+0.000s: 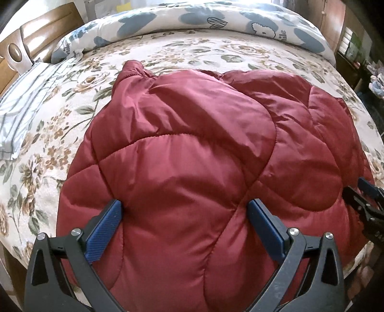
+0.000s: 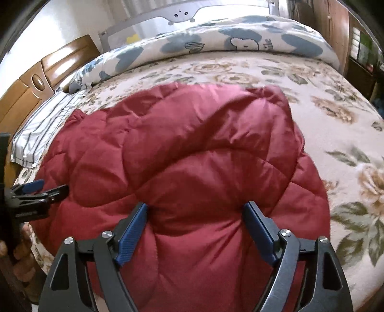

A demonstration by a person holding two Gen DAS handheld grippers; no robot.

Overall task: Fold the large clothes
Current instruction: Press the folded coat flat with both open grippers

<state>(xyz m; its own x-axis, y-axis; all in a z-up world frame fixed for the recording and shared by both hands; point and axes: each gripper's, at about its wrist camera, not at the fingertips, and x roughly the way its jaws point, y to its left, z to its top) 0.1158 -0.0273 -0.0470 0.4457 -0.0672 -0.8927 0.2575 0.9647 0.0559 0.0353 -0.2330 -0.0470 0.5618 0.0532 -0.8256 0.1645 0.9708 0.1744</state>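
A dark red quilted puffer jacket (image 1: pixel 192 148) lies in a folded, puffy heap on the floral bedspread (image 1: pixel 60 124); it also fills the right wrist view (image 2: pixel 192 156). My left gripper (image 1: pixel 184 211) is open, its blue pads set wide over the jacket's near edge, pressing into the fabric. My right gripper (image 2: pixel 195 212) is open too, straddling a bulge of the jacket near its front edge. The right gripper shows at the right edge of the left wrist view (image 1: pixel 364 199), and the left gripper at the left edge of the right wrist view (image 2: pixel 36 194).
A white duvet with blue shapes (image 1: pixel 204 19) lies rolled along the far side of the bed. A striped pillow (image 1: pixel 21 105) lies at the left by the wooden headboard (image 1: pixel 36 33). Furniture stands beyond the bed's right side (image 1: pixel 355 48).
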